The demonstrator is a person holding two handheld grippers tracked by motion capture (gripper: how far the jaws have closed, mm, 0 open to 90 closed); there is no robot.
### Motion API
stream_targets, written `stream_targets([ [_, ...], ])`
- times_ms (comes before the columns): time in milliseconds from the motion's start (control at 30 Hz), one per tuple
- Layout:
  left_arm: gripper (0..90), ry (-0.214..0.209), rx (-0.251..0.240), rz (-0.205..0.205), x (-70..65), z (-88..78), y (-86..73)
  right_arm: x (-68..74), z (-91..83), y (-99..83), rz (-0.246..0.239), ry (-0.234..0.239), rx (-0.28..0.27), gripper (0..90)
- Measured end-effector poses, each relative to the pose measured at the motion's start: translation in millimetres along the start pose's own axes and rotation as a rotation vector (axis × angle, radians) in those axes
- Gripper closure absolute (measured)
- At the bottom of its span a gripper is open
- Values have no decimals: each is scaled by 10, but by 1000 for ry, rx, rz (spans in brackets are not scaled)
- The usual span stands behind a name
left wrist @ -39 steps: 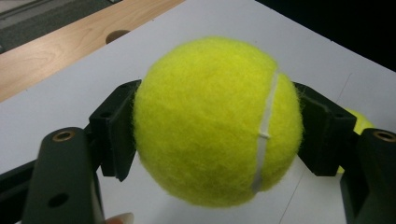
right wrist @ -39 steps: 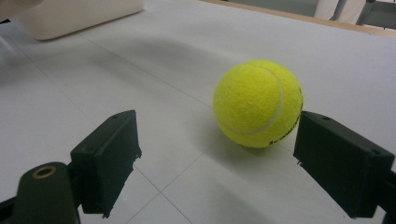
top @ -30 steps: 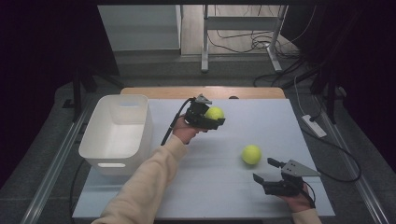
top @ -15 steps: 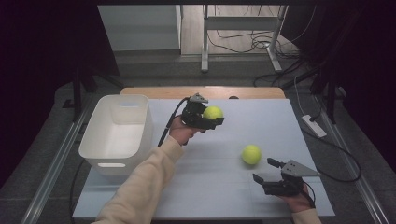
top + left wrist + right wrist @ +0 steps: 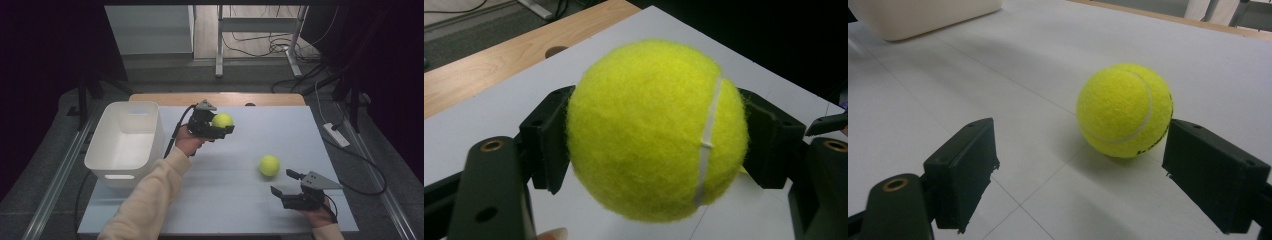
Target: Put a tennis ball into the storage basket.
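My left gripper (image 5: 220,126) is shut on a yellow tennis ball (image 5: 222,120) and holds it above the white table top, to the right of the white bin (image 5: 125,141). In the left gripper view the ball (image 5: 656,130) sits squeezed between both black pads (image 5: 546,137). A second tennis ball (image 5: 269,165) lies on the table at the right. My right gripper (image 5: 286,182) stands open just in front of it, near the table's front edge. In the right gripper view this ball (image 5: 1124,110) rests a little beyond the open fingers (image 5: 964,170), apart from them.
The white bin has nothing visible inside and stands at the table's left. A wooden strip (image 5: 217,99) runs along the table's far edge. Cables and a power strip (image 5: 336,134) lie on the floor to the right. A cream sleeve (image 5: 142,200) crosses the front left.
The left gripper with its ball has drifted slightly toward the left and nearer. The right gripper and the loose ball have stayed put.
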State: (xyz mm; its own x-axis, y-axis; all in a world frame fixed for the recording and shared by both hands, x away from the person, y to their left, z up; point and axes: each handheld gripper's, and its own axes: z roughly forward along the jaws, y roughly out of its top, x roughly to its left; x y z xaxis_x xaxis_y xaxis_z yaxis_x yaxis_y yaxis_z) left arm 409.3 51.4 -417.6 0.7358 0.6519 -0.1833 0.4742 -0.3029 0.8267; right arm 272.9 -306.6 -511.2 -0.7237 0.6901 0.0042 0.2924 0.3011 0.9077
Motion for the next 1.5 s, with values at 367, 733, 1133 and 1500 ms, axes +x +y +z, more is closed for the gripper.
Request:
stream_targets([
  [367,264,16,-23,6,23,-144,-19,-1,2,-1,-1,-2,2,142],
  [733,264,34,-45,16,12,-266,-41,4,1,3,-4,-5,2,142],
  [1133,264,41,-69,20,-8,-386,-48,4,3,5,-6,-5,0,142],
  [1500,264,45,-89,31,-46,-486,-33,6,0,8,-6,-6,-3,142],
])
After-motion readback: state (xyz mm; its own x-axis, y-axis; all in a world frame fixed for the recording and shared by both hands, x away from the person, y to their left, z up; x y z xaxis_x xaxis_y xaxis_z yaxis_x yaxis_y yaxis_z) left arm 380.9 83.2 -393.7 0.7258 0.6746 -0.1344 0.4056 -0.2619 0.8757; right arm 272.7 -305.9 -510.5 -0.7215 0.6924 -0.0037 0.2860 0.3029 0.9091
